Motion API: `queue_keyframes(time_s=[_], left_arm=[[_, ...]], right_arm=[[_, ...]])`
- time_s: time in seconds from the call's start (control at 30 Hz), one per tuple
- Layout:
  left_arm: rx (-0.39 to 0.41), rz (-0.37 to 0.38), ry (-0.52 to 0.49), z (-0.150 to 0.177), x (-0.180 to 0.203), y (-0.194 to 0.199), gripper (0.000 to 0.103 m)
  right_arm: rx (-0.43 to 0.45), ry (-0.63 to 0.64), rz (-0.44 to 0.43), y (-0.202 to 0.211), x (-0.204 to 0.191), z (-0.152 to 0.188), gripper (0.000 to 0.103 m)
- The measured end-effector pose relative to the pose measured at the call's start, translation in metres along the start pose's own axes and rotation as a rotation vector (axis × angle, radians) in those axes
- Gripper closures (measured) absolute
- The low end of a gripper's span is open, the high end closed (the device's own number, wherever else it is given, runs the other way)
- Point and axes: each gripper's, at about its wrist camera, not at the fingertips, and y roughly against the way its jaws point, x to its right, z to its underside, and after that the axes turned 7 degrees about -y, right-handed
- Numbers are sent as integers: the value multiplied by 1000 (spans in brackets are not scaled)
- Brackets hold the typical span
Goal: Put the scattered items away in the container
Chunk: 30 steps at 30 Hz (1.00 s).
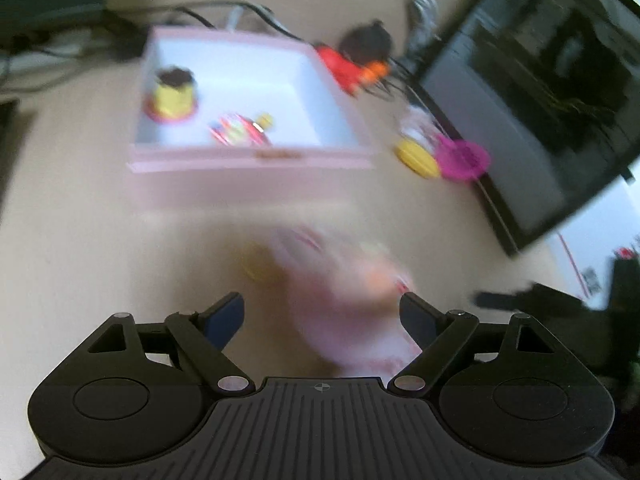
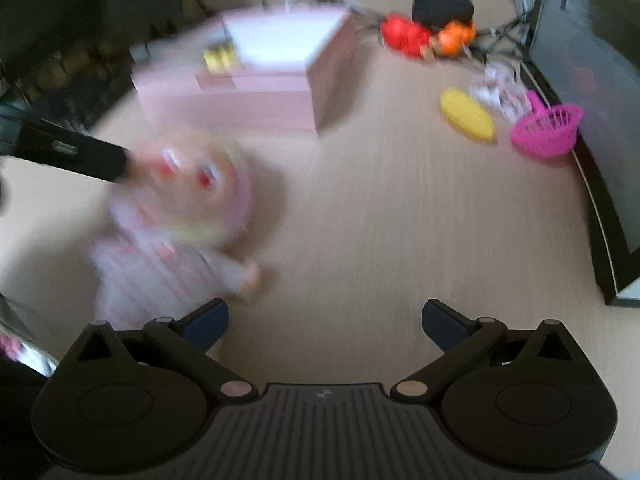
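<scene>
A doll in pink clothes (image 1: pixel 352 312) lies blurred on the wooden floor between the jaws of my left gripper (image 1: pixel 322 312). The right-hand finger touches it and a gap shows at the left-hand pad. In the right wrist view the doll (image 2: pixel 180 208) is at the left, with a finger of my left gripper (image 2: pixel 68 152) against its head. My right gripper (image 2: pixel 326 320) stands wide open over bare floor, to the right of the doll. The pink box (image 1: pixel 248 160) (image 2: pixel 248 108) sits further off, holding a yellow cup toy (image 1: pixel 174 94) and a striped toy (image 1: pixel 240 130).
A yellow corn-shaped toy (image 2: pixel 466 114), a magenta basket (image 2: pixel 546 130) and a clear plastic piece (image 2: pixel 498 90) lie right of the box. A red and orange toy (image 2: pixel 404 36) and a black one (image 2: pixel 442 4) sit behind. A dark screen (image 2: pixel 592 80) bounds the right side. Cables trail behind the box.
</scene>
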Motion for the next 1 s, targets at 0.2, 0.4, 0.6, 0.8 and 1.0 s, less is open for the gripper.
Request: queue_keyframes(time_s=[0.2, 0.4, 0.6, 0.8, 1.0], left_arm=[[25, -135, -65, -11, -2, -12, 12], [9, -143, -58, -9, -11, -16, 9], [43, -91, 11, -12, -21, 1, 10], [20, -50, -91, -17, 9, -13, 9], [19, -45, -66, 0, 2, -6, 6]], right_arm=[[55, 113, 41, -3, -22, -7, 0], [85, 238, 173, -17, -27, -15, 0], [83, 199, -42, 18, -42, -25, 0], [-28, 316, -80, -4, -70, -10, 0], [-24, 359, -11, 5, -59, -5, 0]])
